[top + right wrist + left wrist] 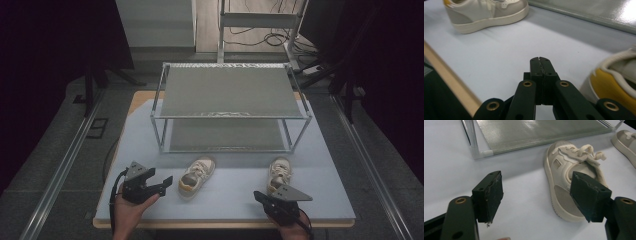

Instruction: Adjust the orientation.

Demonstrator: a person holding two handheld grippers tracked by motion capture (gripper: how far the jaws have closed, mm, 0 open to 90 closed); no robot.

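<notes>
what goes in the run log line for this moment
left gripper: open, beside left shoe | right gripper: shut, empty, by right shoe | rack: empty

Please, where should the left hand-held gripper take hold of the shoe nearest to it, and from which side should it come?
Probably at the heel collar of the left shoe, coming from above on the person's side. The shoe stands upright on the table, toe toward the rack and heel toward the person, so the open top rim is exposed. The left hand-held gripper is already open wide beside it.

Cream shoe (567,182) with grey heel patch by left jaws; cream shoe, yellow heel (616,85) right of black jaws; pale blue table cover (230,195).
</notes>
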